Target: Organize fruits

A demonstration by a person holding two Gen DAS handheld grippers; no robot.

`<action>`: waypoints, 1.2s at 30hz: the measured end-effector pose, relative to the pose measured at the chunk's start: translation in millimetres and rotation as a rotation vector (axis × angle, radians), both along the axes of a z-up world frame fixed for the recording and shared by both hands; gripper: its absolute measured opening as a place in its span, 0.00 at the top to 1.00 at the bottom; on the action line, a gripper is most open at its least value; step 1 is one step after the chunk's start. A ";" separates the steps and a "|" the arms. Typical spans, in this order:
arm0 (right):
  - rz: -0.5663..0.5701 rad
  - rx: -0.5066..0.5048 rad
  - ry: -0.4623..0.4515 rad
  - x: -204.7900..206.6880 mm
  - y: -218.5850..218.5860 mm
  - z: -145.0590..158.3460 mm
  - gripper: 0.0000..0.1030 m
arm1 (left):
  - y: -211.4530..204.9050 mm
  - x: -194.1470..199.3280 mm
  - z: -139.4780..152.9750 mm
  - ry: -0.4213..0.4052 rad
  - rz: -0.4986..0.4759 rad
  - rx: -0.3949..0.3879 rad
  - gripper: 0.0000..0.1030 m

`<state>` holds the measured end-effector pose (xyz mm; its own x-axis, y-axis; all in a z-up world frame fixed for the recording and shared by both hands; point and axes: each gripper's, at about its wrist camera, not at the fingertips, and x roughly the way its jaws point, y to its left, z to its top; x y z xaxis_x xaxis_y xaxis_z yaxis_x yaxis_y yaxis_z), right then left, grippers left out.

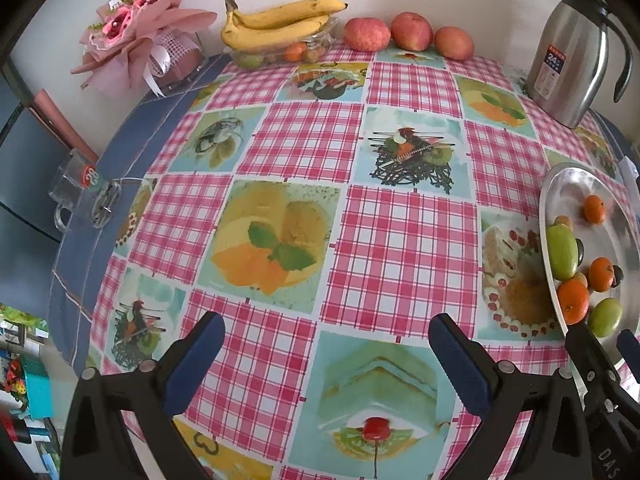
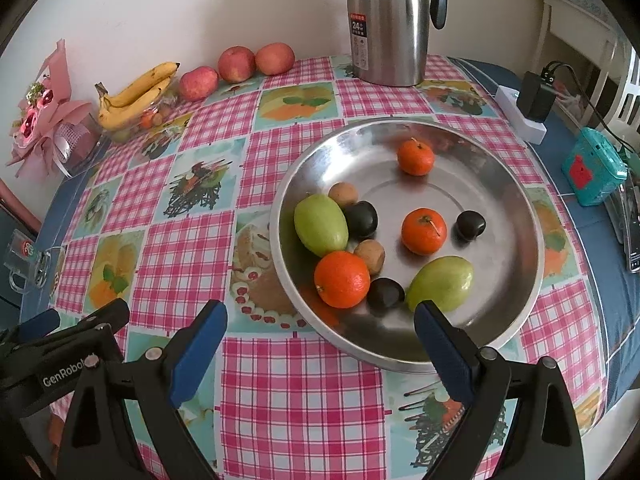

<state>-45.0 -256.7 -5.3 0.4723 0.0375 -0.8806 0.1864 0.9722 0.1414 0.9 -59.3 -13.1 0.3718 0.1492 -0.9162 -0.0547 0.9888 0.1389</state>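
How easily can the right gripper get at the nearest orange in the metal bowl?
Probably yes. The right gripper is open and empty, the orange lies just ahead near the metal bowl's front rim, and nothing stands between.

Two low forward-facing wrist views, sharing the metal bowl (image 2: 516, 280) and tablecloth (image 1: 400, 248).

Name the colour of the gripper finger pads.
Blue pads on black arms; clearest in the right wrist view.
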 end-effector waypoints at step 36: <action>0.007 0.010 0.017 2.6 3.7 -4.1 0.08 | 2.3 3.8 -4.1 0.019 0.014 -0.010 0.00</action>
